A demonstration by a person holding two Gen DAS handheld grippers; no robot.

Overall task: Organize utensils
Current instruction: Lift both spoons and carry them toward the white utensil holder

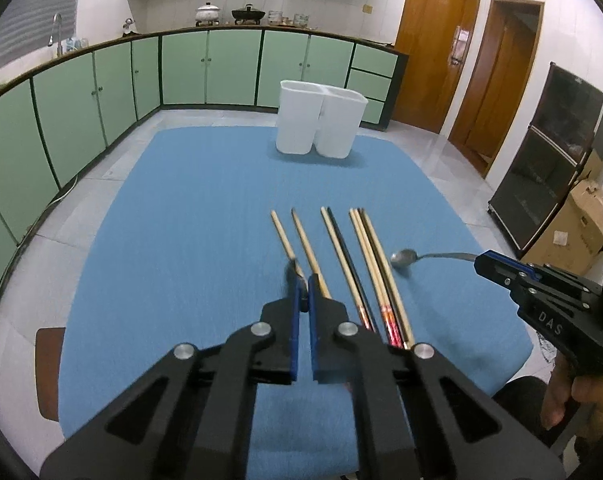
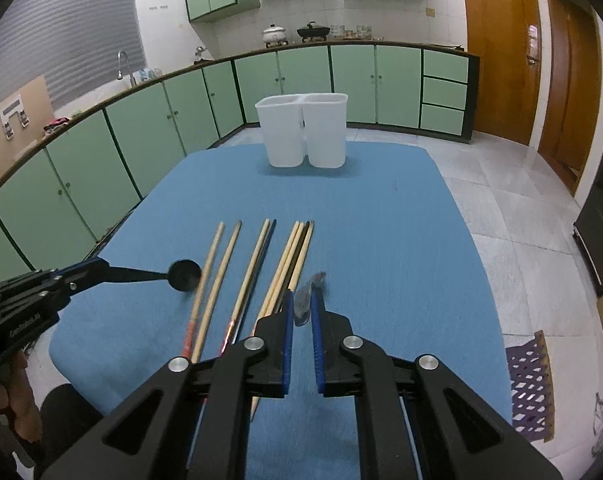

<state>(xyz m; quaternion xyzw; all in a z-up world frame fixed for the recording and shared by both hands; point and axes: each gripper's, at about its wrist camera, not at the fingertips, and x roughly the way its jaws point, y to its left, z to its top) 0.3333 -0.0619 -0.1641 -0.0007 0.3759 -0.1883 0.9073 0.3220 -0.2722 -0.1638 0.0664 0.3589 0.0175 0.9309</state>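
The white holder (image 2: 304,130), two cups joined side by side, is standing upright at the far end of the blue tablecloth (image 2: 381,240), straight ahead of both grippers and well apart from them. Between it and the hands the chopsticks (image 2: 261,264) are lying in loose pairs, their long axes running toward the holder.

The left gripper (image 2: 101,268) is clamping the handle end of a black spoon (image 2: 185,275), jaws narrowed down on it; from the right wrist view the handle is lying crosswise to the chopsticks, with the bowl hanging over the leftmost pair. The right gripper (image 1: 481,262) is pinching the handle of a steel spoon (image 1: 403,258), likewise crosswise, bowl pointing toward the chopsticks. Both spoons are looking clear of the cloth, though the height is hard to judge.

The left hand is sitting more in line with the left cup and the right hand with the right cup; neither is plainly nearer. My guess is that each spoon is needing a forward carry, then a tilt from level to upright over an opening.
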